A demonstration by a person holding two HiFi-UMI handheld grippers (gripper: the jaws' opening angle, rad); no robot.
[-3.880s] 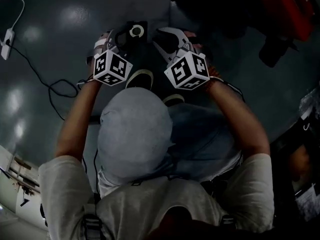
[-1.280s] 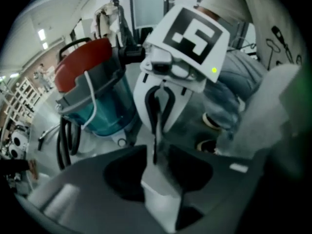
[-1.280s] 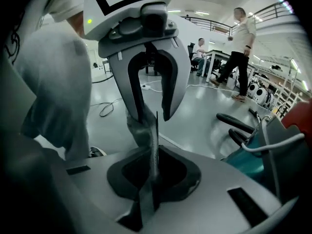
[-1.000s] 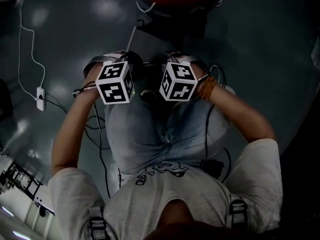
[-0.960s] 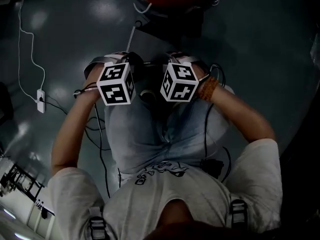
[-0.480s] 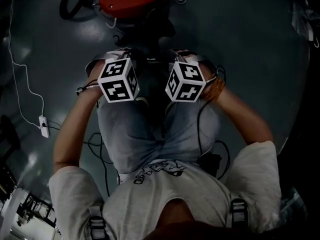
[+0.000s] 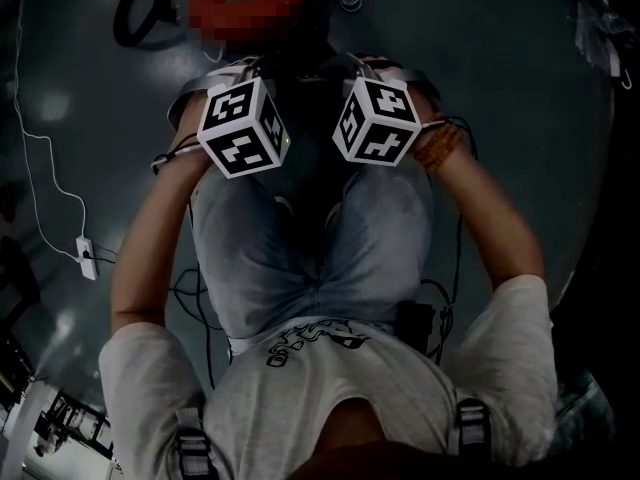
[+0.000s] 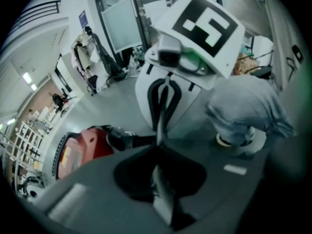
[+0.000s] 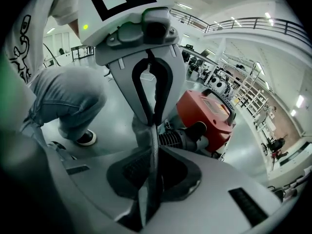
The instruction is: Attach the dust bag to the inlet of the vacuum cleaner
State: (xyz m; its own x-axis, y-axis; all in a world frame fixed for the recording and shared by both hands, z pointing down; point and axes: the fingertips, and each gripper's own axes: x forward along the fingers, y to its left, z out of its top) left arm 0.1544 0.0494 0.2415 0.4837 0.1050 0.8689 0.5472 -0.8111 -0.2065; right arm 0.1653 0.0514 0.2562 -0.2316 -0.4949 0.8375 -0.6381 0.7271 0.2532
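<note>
"Where's the dust bag (image 9: 148, 189) right now?"

"Up off the floor (image 7: 520, 78), edge-on between the two tongs. The left tongs (image 8: 159, 150) are clenched on one edge and the right tongs (image 9: 154, 147) on the opposite edge, tips facing each other."

"And the vacuum cleaner (image 9: 209, 112)?"

"The red one, on the floor just beyond the tongs, apart from the bag."

The head view looks steeply down from above the person (image 7: 330, 388), with the vacuum cleaner (image 7: 250, 3) at 12 o'clock. Each gripper view sits close behind its own jaws, facing the other across the edge-on dust bag (image 8: 159, 130). Both also share the vacuum cleaner, at 8 o'clock in the left and 2 o'clock in the right.
</note>
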